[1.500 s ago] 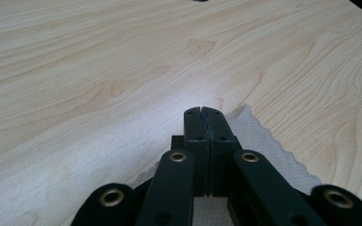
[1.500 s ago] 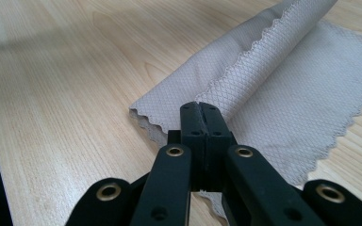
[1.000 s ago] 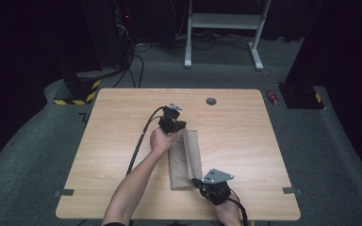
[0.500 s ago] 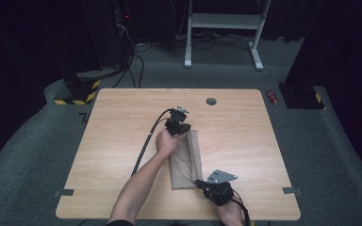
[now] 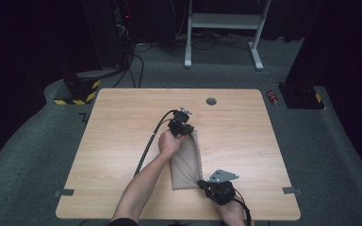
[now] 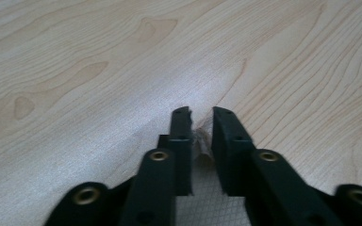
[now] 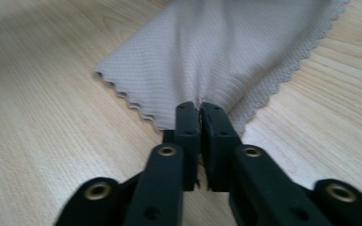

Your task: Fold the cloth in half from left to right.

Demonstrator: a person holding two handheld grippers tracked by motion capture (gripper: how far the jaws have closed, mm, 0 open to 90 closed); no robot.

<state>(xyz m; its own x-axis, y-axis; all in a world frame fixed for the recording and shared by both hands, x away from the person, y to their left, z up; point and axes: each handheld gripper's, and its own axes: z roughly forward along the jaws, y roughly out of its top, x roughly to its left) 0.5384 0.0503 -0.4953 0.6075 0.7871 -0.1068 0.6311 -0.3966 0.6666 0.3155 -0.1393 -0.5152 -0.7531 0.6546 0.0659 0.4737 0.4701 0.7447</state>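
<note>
Compared with a second ago, the left gripper [image 5: 183, 126] is seen farther up the table [image 5: 122, 122], at the far end of the cloth [image 5: 186, 160], and its jaws have just been opening: a gap now stands between them, with a bit of cloth edge [image 6: 201, 141] loose in it. The right gripper [image 5: 217, 188] is kept at the near end; its jaws have parted slightly but are seen pressed on the cloth [image 7: 217, 61]. The cloth is laid folded into a long strip at the table's middle. A round hole [image 5: 211, 100] is seen near the far edge, well apart.
</note>
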